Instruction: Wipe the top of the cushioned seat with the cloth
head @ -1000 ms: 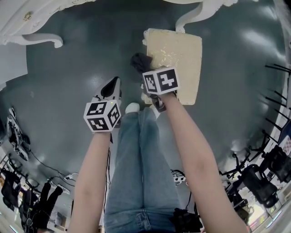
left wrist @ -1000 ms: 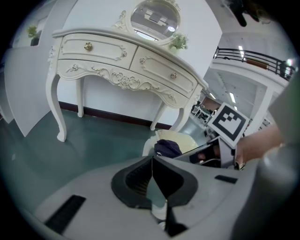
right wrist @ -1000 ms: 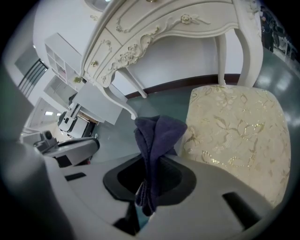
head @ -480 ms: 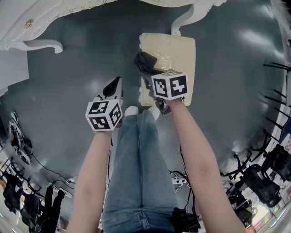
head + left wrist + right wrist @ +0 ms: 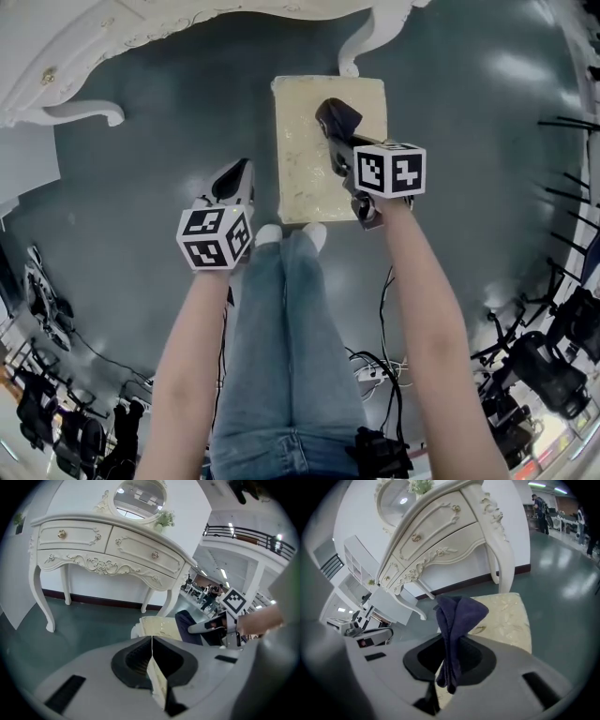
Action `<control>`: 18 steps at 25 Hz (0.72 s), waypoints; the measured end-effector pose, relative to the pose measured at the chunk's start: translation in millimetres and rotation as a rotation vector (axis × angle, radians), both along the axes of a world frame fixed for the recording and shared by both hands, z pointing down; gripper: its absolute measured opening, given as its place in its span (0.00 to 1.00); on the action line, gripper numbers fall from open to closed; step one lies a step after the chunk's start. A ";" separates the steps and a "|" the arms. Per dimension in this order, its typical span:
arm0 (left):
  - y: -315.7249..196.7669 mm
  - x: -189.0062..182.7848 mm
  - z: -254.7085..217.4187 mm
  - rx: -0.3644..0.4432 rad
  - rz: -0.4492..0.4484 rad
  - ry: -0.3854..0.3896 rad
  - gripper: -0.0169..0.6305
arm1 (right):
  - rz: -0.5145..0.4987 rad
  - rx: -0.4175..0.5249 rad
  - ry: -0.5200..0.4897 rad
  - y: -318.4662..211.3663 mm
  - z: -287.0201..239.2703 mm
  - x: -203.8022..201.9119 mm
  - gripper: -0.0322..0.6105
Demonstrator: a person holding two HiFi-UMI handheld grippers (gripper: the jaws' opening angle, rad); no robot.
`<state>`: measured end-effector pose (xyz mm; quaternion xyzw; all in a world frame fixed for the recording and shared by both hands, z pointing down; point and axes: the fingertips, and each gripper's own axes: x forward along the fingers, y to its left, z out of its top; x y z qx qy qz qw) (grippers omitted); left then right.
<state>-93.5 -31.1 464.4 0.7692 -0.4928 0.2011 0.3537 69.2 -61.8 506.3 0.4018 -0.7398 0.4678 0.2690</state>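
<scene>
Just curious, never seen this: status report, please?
Right gripper shut on cloth, over cushioned seat. Left gripper shut, empty, beside seat. Nothing blocking.

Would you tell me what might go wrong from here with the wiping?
The right hand-held gripper pinches the cloth in a narrow bunch, so it may slip or wipe only a thin strip. The seat stands close to the dresser leg; a forward stroke could strike it. The left hand-held gripper is off the seat, so it may shift.

cloth (image 5: 337, 117) over seat (image 5: 302, 173), dresser (image 5: 141, 28) behind
</scene>
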 end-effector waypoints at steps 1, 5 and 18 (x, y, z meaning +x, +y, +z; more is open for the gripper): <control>-0.5 2.5 0.1 -0.001 0.004 -0.002 0.03 | 0.012 0.001 0.008 -1.9 0.4 10.8 0.12; -2.0 11.4 1.1 -0.006 0.013 -0.009 0.03 | 0.044 -0.005 0.036 -7.2 2.9 49.5 0.12; -11.4 27.5 12.9 -0.015 0.043 -0.027 0.03 | 0.102 -0.014 0.172 -28.2 16.2 126.5 0.12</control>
